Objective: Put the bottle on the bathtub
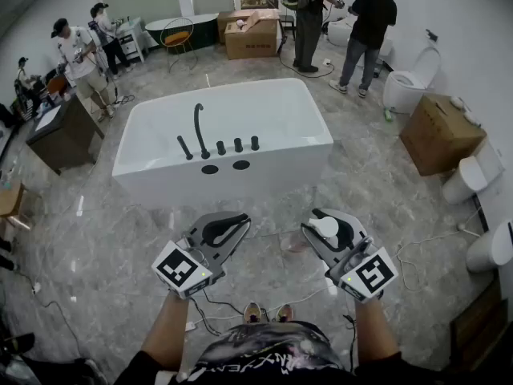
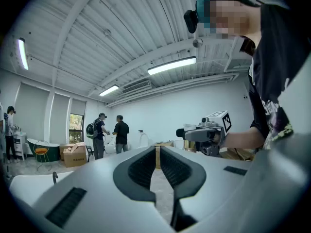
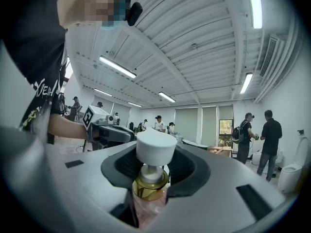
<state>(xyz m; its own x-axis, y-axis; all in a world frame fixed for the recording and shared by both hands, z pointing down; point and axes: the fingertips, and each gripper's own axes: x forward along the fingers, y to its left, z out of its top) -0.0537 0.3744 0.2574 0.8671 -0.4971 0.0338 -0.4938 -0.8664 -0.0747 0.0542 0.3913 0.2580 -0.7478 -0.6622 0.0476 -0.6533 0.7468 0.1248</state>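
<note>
Between right gripper [image 3: 155,165] fingers [image 3: 188,171]: bottle [image 3: 154,147] clamped at neck.

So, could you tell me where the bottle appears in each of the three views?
Head view: bottle lower right of centre, in the right gripper.
Left gripper view: small, right of centre, at that gripper's tip.
Right gripper view: bottom centre, between the jaws.
Shared landmark: the person with the backpack, visible in all three.
</note>
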